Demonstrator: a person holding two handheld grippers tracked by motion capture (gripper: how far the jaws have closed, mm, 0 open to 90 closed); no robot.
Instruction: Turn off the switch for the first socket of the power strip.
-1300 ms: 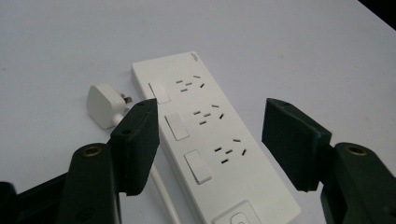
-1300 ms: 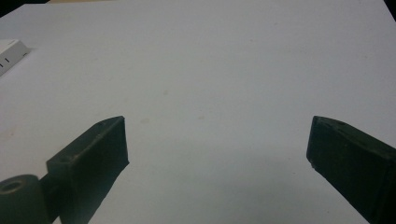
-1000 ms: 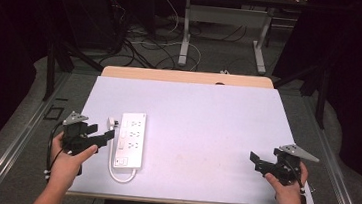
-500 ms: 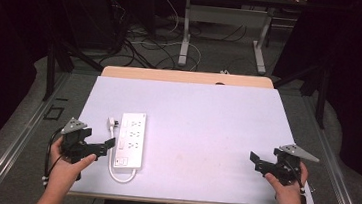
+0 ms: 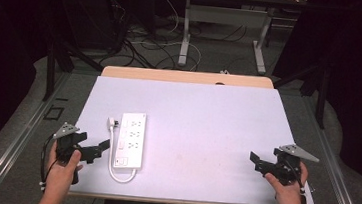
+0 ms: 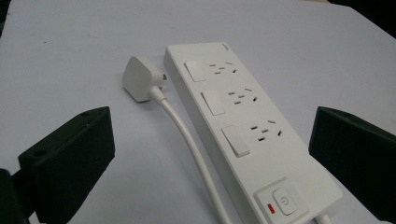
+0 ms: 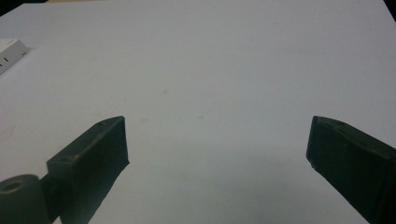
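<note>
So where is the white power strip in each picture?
High view: the power strip lies on the left part of the white table, beside the left gripper.
Left gripper view: it runs from the top middle to the bottom right, between the open jaws.
Right gripper view: just its corner at the left edge.
Shared landmark: the white table top.

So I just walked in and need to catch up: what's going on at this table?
A person holds a gripper in each hand over a white table. The left gripper faces a white power strip, its jaws having just opened wide with nothing between them. The strip's plug lies beside it on the table, cord attached. The right gripper waits open at the far side, away from the strip.
</note>
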